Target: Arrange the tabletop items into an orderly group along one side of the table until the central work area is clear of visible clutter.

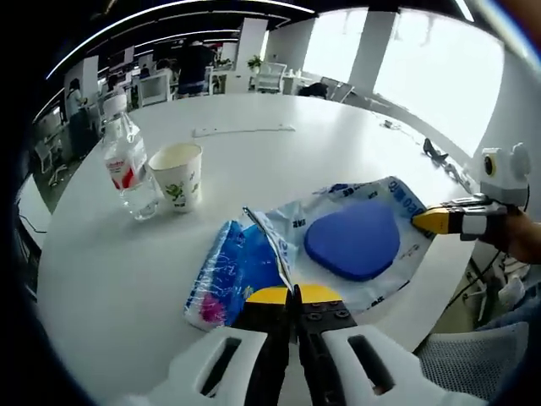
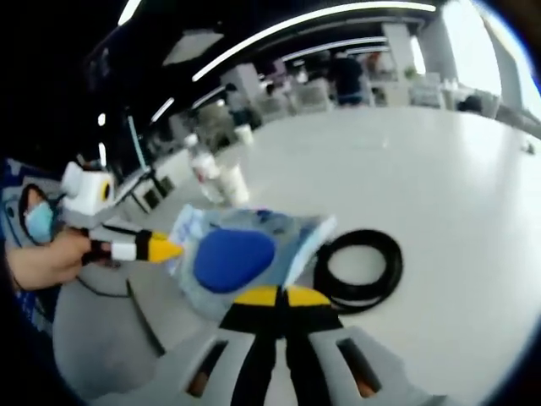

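- The clear plastic bag point(image 1: 372, 245) with blue print holds a flat, rounded blue pad point(image 1: 353, 240); it lies close to the near edge of the white table point(image 1: 338, 152).
- My left gripper point(image 1: 293, 297) has its yellow-tipped jaws pressed together on the bag's near edge. Seen in the right gripper view, its tips meet the bag's other end point(image 2: 156, 248).
- My right gripper point(image 2: 279, 297) is likewise clamped on the bag point(image 2: 279, 241), jaws closed with no gap. In the left gripper view, its yellow tip meets the bag's far corner point(image 1: 439, 220).
- A crinkled blue and pink packet point(image 1: 226, 275) lies touching the bag, by the table's near edge.
- A paper cup point(image 1: 178, 175) with green print stands upright just beside a clear water bottle point(image 1: 128, 167) with a red label, toward the table's left edge; I cannot tell what the cup holds.
- A black cable coil point(image 2: 359, 269) lies flat beside the bag in the right gripper view.
- The table's middle and far side are smooth, glossy and open.
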